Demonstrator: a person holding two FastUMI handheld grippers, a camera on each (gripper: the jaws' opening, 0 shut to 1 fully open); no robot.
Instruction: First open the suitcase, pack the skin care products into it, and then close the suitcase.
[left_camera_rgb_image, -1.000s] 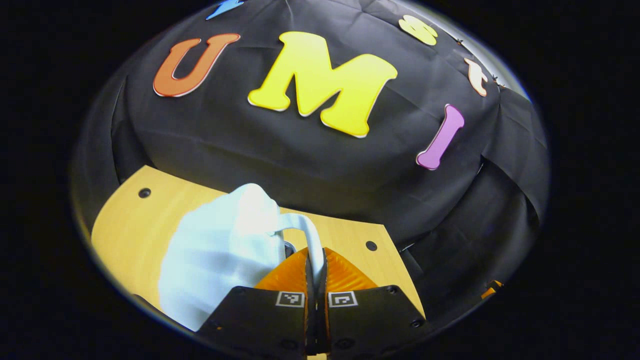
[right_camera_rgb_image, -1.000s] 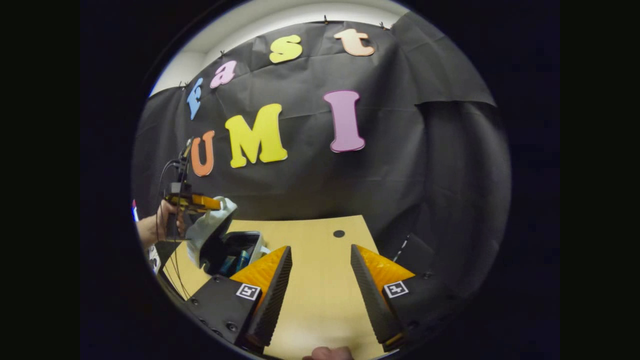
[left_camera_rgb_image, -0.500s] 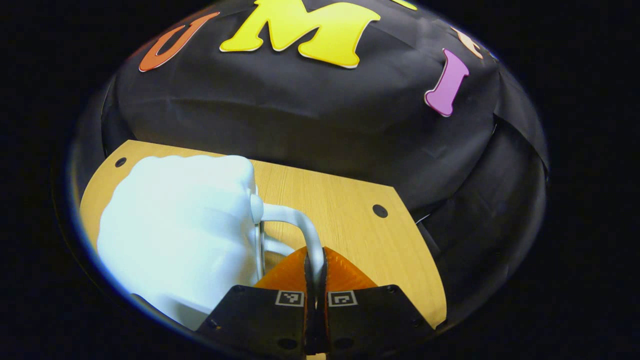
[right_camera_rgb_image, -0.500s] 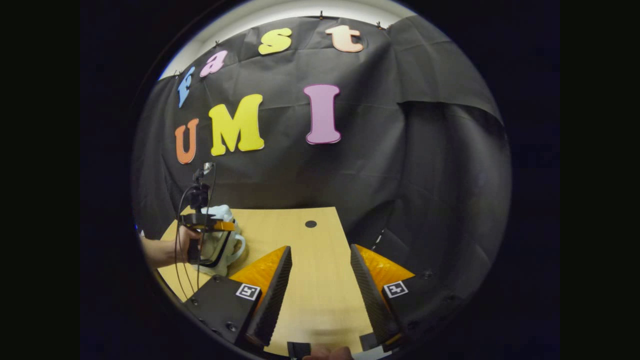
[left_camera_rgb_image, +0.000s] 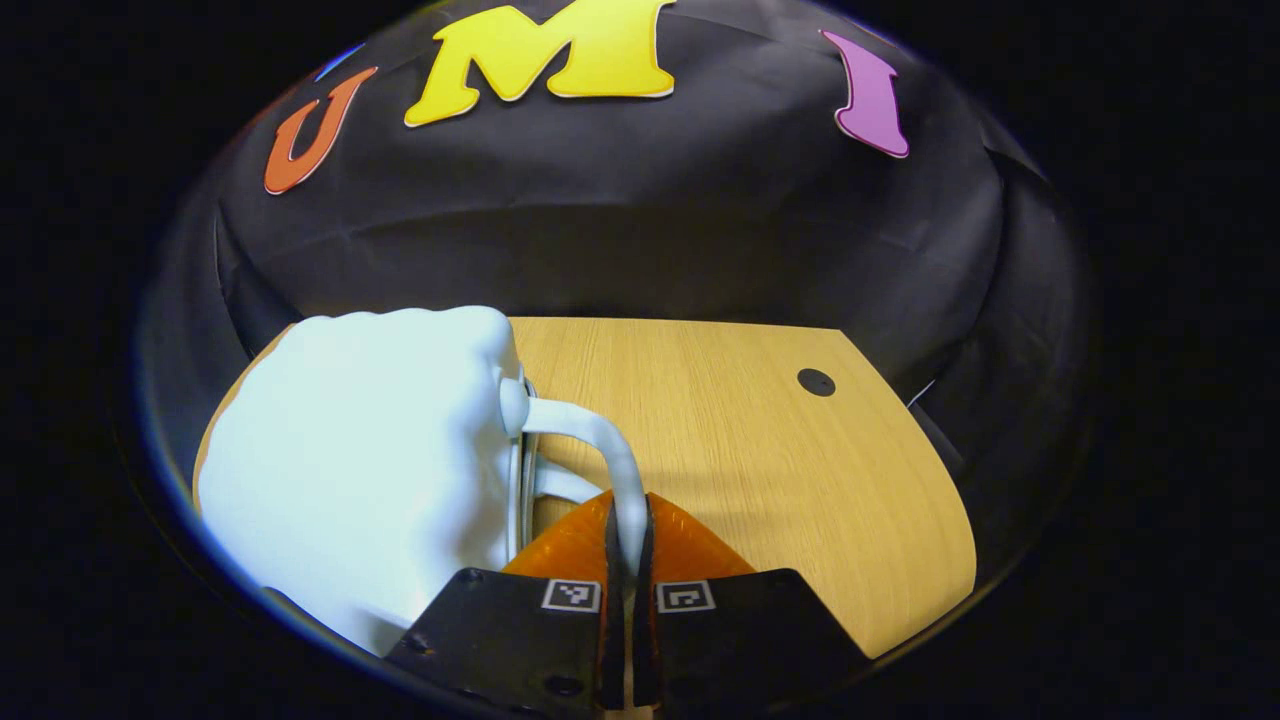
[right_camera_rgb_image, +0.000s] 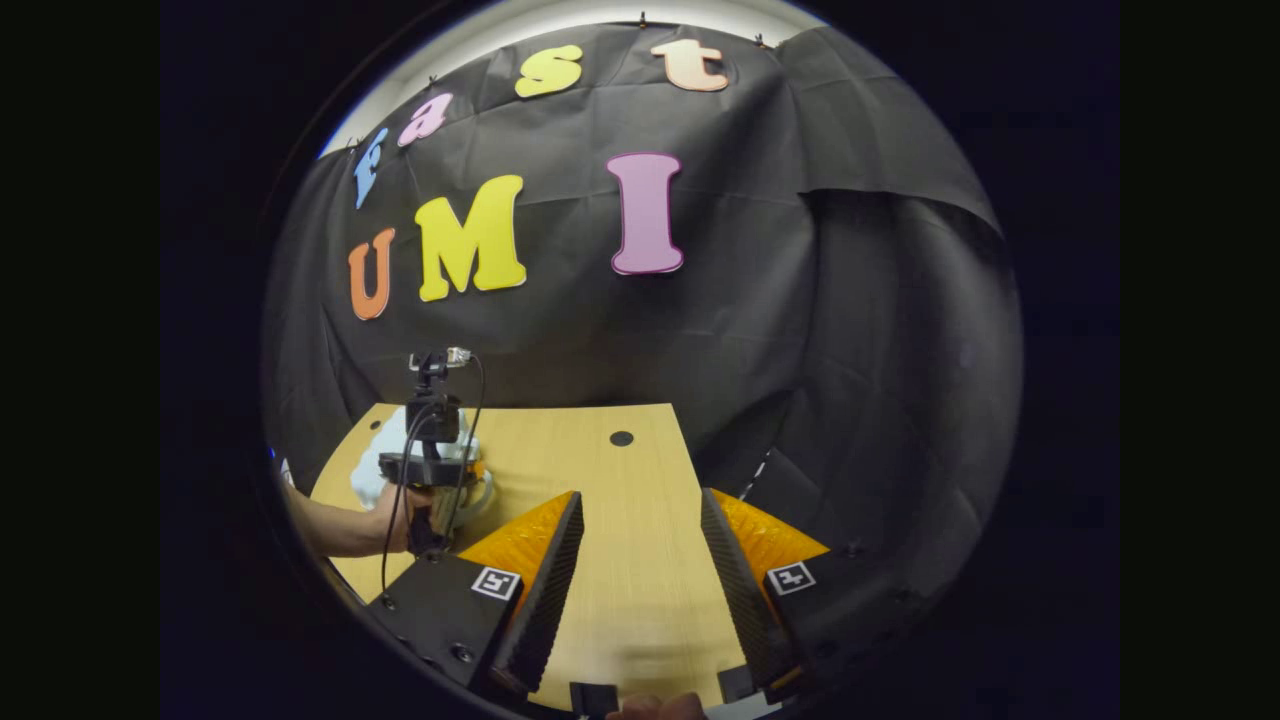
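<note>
At lower centre, the left hand-held gripper (left_camera_rgb_image: 627, 535) clamps the white suitcase (left_camera_rgb_image: 370, 460) handle (left_camera_rgb_image: 600, 450) on the desk (left_camera_rgb_image: 760, 470); the right hand-held gripper (right_camera_rgb_image: 634, 560) gapes, released.

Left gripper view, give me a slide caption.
Left tool clamps the white suitcase's handle on the wooden table.

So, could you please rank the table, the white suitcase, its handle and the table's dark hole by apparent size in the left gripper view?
1. Table and white suitcase: similar; the suitcase is nearer, so unsure.
2. Handle.
3. Dark hole.
</note>
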